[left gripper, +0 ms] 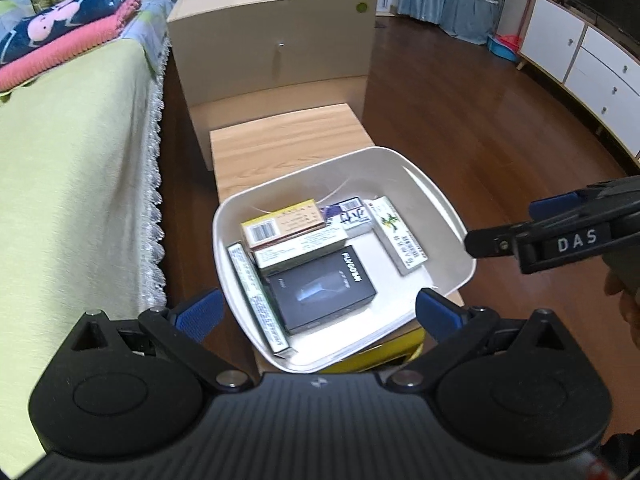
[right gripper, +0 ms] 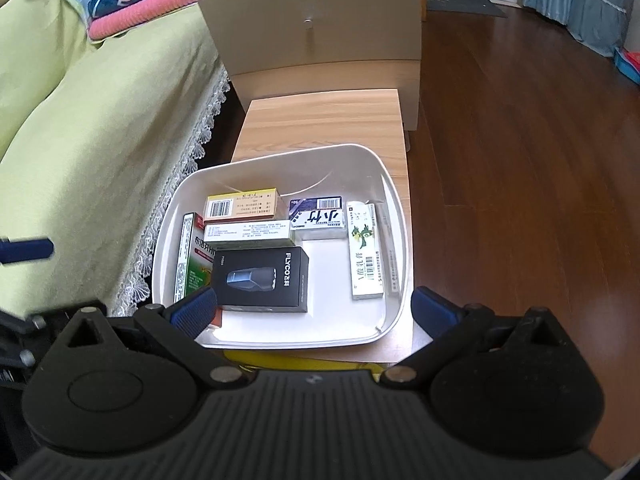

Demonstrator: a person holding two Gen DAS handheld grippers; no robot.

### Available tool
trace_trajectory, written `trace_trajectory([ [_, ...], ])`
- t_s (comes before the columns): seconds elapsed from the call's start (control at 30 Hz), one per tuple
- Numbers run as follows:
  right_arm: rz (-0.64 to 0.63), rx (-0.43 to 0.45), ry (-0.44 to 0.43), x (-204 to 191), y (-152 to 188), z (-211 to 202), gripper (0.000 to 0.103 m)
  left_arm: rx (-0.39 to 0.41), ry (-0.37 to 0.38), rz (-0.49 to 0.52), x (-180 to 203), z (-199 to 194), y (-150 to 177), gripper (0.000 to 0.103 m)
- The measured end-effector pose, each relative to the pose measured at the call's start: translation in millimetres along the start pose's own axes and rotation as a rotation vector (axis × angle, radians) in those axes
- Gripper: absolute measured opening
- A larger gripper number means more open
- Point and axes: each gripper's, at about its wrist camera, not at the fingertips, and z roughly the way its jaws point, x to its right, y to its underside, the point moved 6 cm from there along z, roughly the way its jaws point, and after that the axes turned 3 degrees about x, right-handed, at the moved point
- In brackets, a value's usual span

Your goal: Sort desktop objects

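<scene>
A white plastic bin [left gripper: 448,216] [right gripper: 396,216] sits on a small wooden table [left gripper: 280,132] [right gripper: 320,120]. It holds several boxes: a black FLYCO box [left gripper: 320,288] [right gripper: 260,276], a yellow box [left gripper: 280,224] [right gripper: 240,206], a white medicine box [left gripper: 396,236] [right gripper: 364,256], a green and white one [left gripper: 256,292] [right gripper: 190,260] and a purple and white one [right gripper: 320,216]. My left gripper [left gripper: 316,312] is open and empty above the bin's near edge. My right gripper [right gripper: 312,308] is open and empty above the bin's near rim; it also shows at the right of the left wrist view [left gripper: 560,236].
A bed with a green cover [left gripper: 72,184] [right gripper: 80,120] lies to the left, with folded blankets [left gripper: 60,32] on it. A beige nightstand [left gripper: 276,52] [right gripper: 312,20] stands behind the table. Something yellow [right gripper: 300,360] lies under the bin's near edge. White cabinets [left gripper: 580,64] line the far right.
</scene>
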Motion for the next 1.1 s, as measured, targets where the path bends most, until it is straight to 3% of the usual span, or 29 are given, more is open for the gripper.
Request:
trace_trajectory([
  [0.13, -0.016, -0.008, 0.001, -1.7, 0.6, -1.3, 0.102, -0.003, 0.038, -0.062, 4.0, 1.7, -1.4, 0.102],
  [0.43, -0.040, -0.015, 0.021, -2.3, 0.3, -0.4, 0.102, 0.029, -0.067, -0.074, 2.7, -0.1, -5.0, 0.102],
  [0.6, -0.054, -0.031, 0.028, -3.8, 2.3, 0.9, 0.102, 0.010, -0.090, -0.076, 5.1, 3.2, -4.1, 0.102],
  [0.8, -0.066, -0.063, 0.032, -5.3, 2.1, 4.1, 0.102, -0.029, -0.057, -0.153, 4.7, 11.6, -1.8, 0.102],
  [1.1, -0.114, -0.122, 0.049, -1.8, -4.7, 18.9, 0.102, -0.068, -0.100, -0.236, -0.8, 25.1, -2.0, 0.102],
])
